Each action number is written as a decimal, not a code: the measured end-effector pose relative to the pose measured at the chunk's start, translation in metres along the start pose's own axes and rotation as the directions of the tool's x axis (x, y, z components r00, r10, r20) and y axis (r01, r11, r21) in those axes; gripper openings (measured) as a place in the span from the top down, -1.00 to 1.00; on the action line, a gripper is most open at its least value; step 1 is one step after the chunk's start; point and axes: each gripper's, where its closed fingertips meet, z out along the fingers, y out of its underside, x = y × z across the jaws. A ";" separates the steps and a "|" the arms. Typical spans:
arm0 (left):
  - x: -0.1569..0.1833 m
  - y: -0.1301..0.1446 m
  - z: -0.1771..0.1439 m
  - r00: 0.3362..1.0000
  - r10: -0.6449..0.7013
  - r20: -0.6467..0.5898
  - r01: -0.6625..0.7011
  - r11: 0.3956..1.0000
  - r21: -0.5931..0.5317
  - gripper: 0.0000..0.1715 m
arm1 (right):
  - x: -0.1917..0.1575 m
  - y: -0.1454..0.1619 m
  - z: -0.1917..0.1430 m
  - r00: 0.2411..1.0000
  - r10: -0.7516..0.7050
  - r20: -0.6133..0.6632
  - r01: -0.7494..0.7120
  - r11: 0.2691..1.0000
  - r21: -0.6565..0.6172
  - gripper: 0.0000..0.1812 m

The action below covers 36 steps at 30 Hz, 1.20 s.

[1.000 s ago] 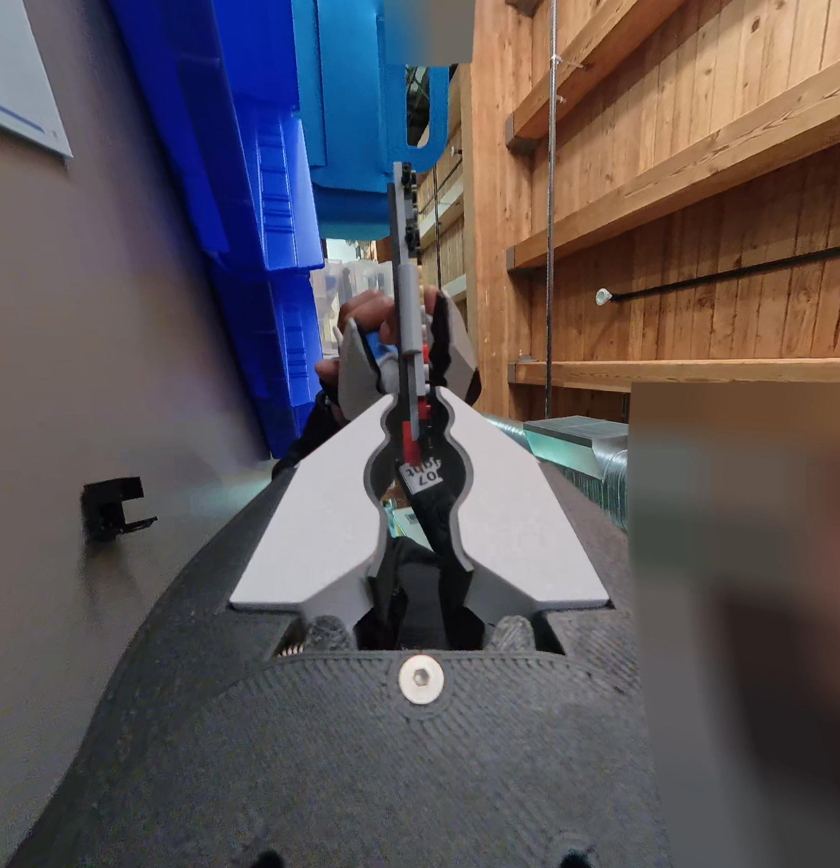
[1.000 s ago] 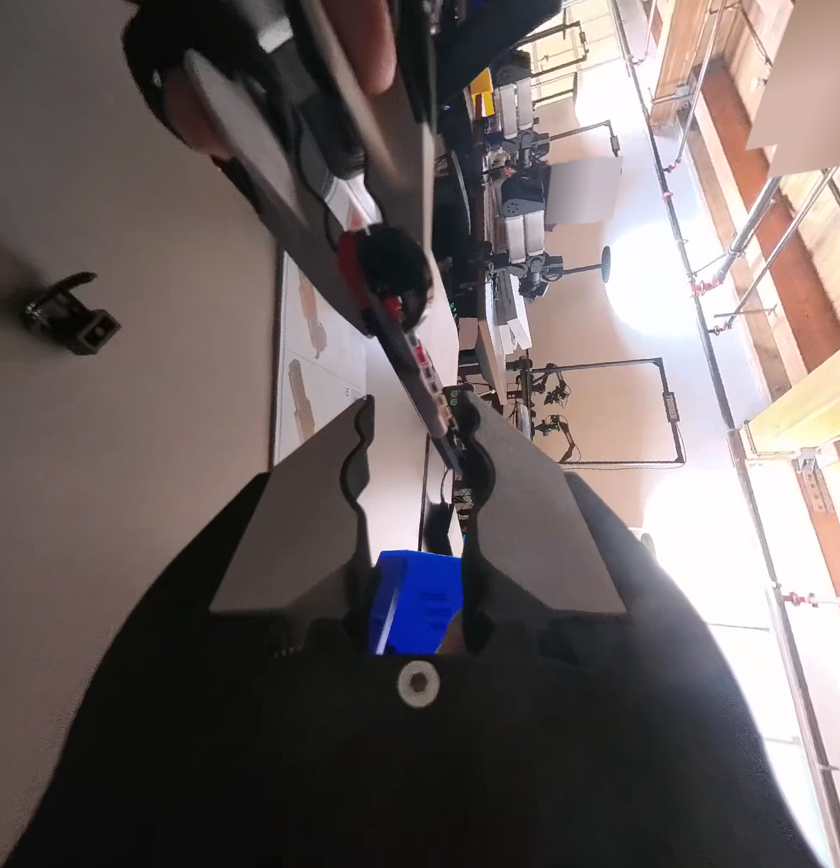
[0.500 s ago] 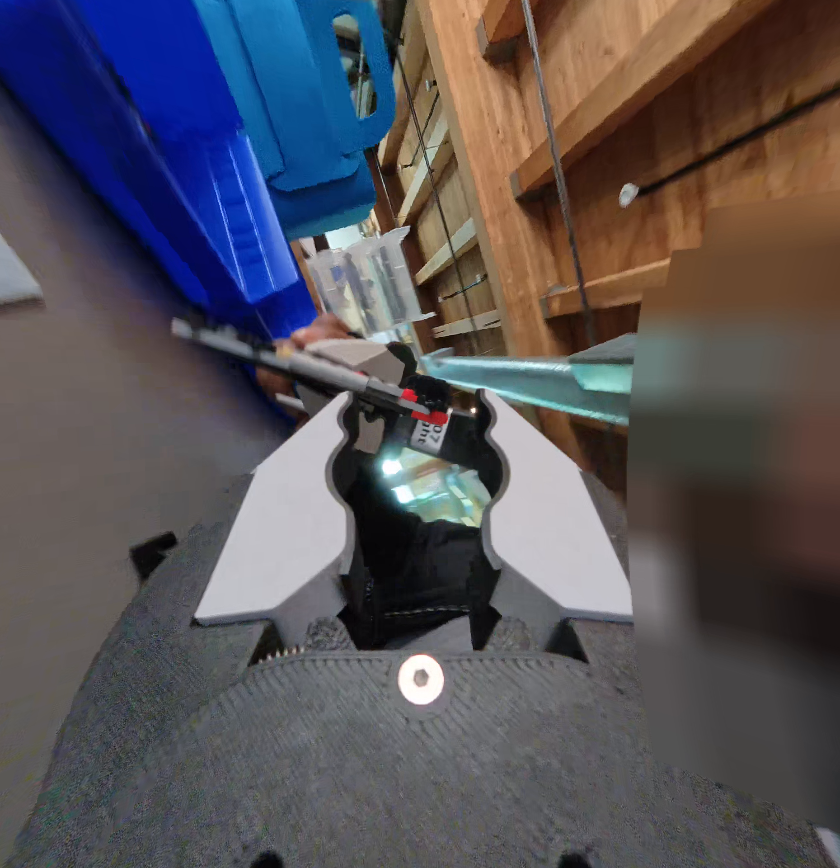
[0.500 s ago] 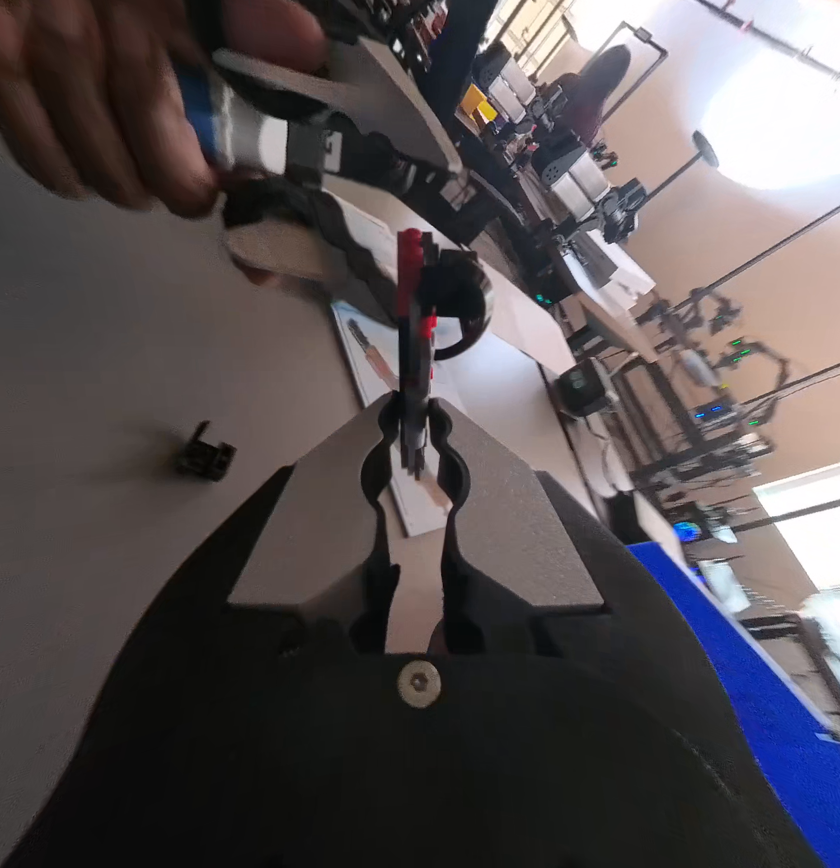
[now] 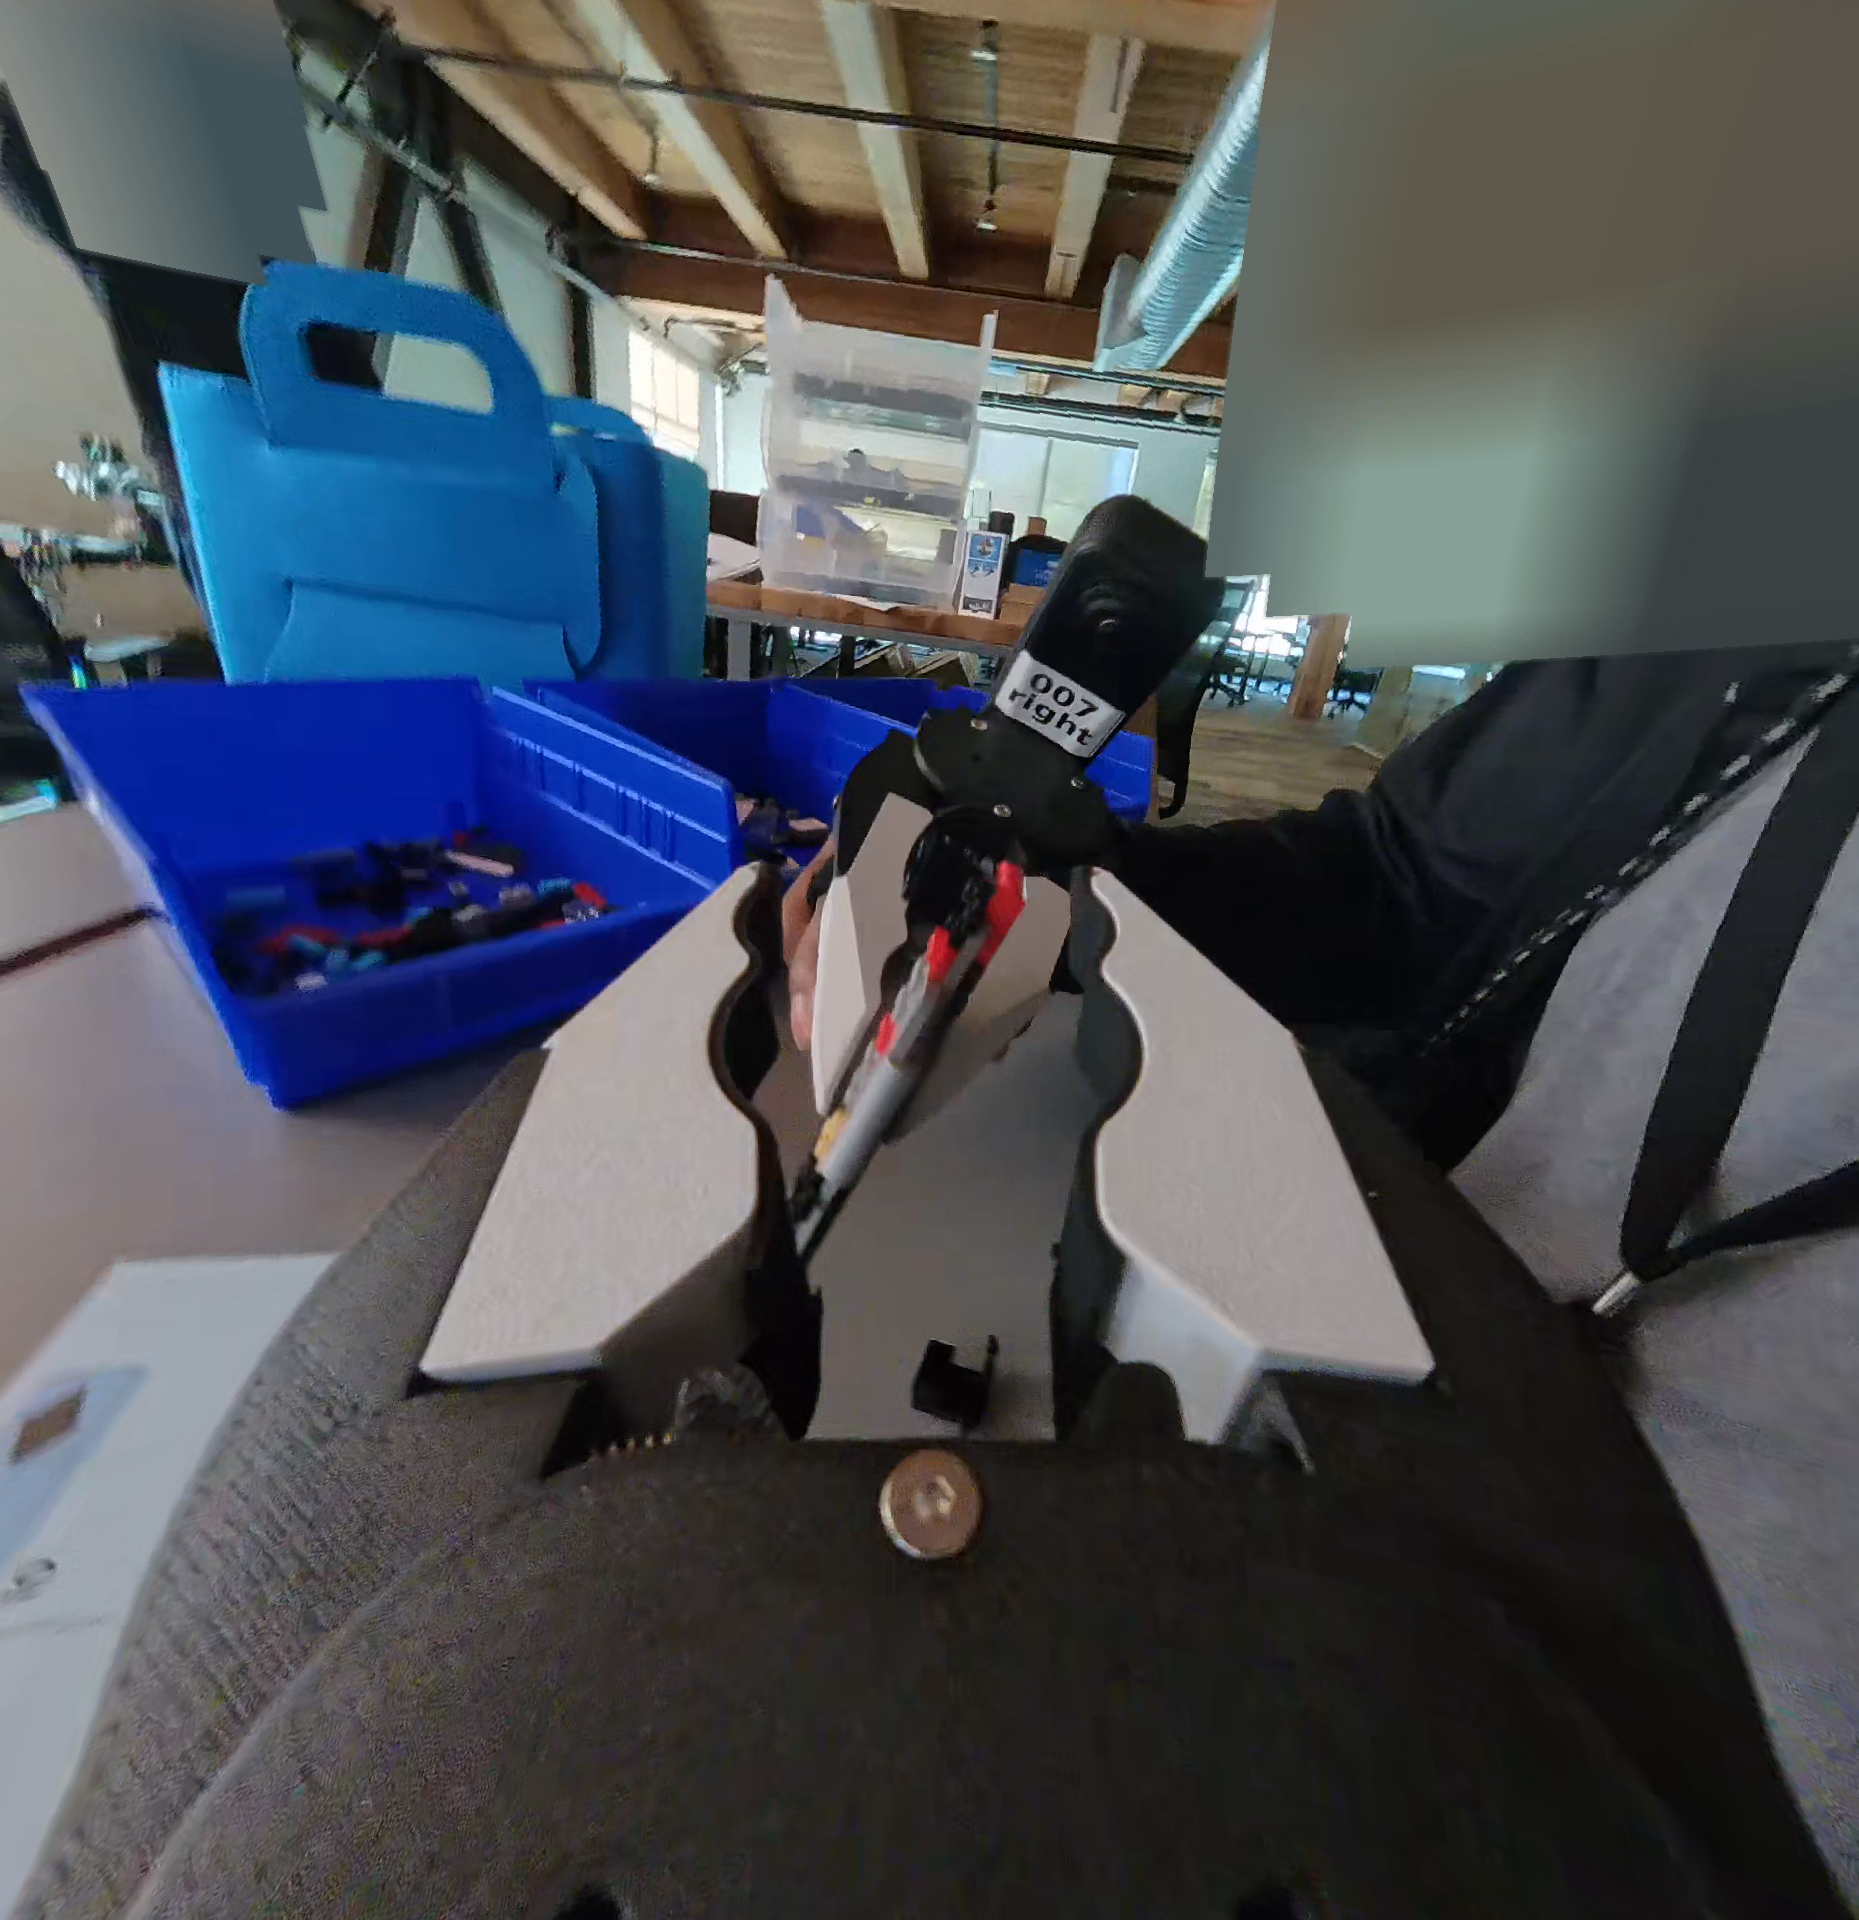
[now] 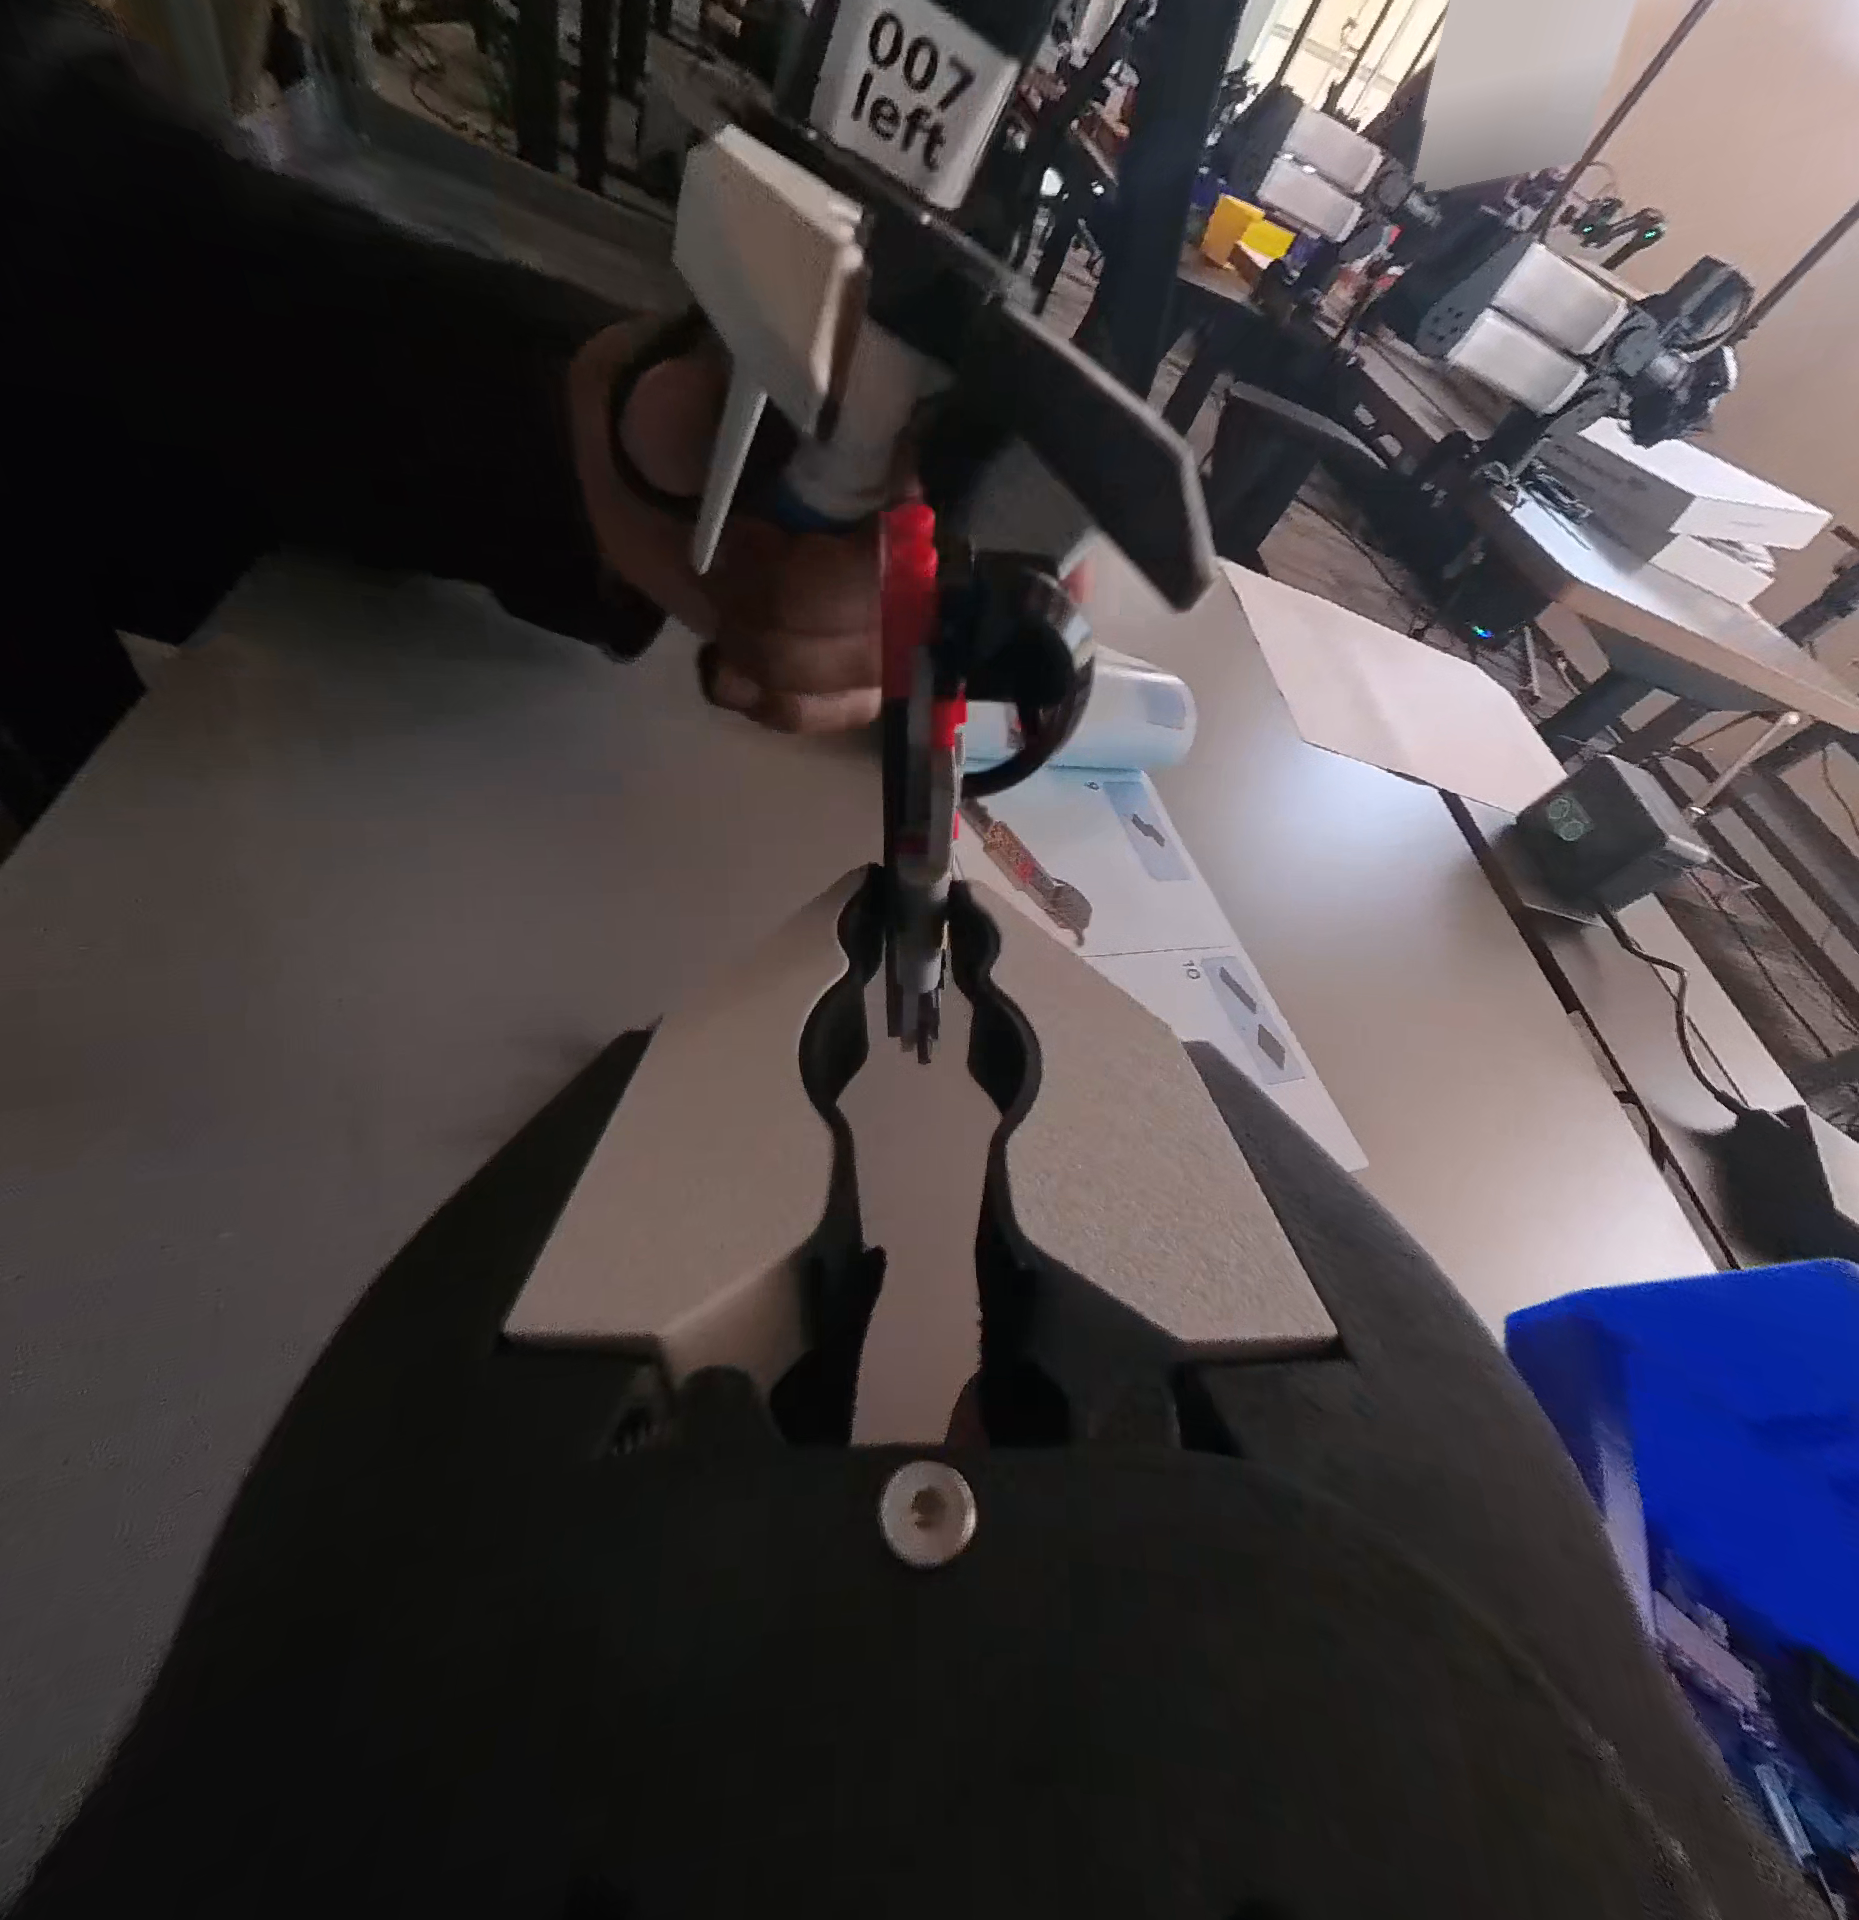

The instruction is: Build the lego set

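right gripper: you pinch the lego assembly at its lower end.
left gripper: spread wide, its fingers flanking that slim grey-red piece above the table.

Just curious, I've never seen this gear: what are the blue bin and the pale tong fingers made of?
Bin: likely moulded plastic, given the glossy sheen and ribbed walls. Fingers: probably hard plastic. They are matte pale grey with a finely grainy surface, so perhaps printed, though the pictures cannot confirm that.
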 end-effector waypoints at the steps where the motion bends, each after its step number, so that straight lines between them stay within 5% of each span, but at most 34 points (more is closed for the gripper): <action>1: 0.002 0.000 0.001 0.999 0.039 -0.014 -0.039 0.999 -0.006 0.36 | -0.002 0.001 0.001 1.000 -0.006 0.010 0.006 1.000 -0.007 0.83; 9: 0.010 0.017 0.014 0.961 0.266 -0.072 -0.273 0.955 -0.119 0.51 | -0.003 0.010 0.002 0.999 -0.022 0.033 0.023 0.999 -0.041 0.83; 19: -0.003 0.030 0.022 0.943 0.325 -0.071 -0.333 0.927 -0.175 0.73 | -0.003 0.020 0.003 0.998 0.001 0.068 0.002 0.999 -0.043 0.83; 36: -0.007 0.033 0.025 0.926 0.371 -0.071 -0.377 0.919 -0.111 0.73 | -0.004 0.023 0.003 0.990 0.074 0.124 -0.074 0.997 -0.001 0.83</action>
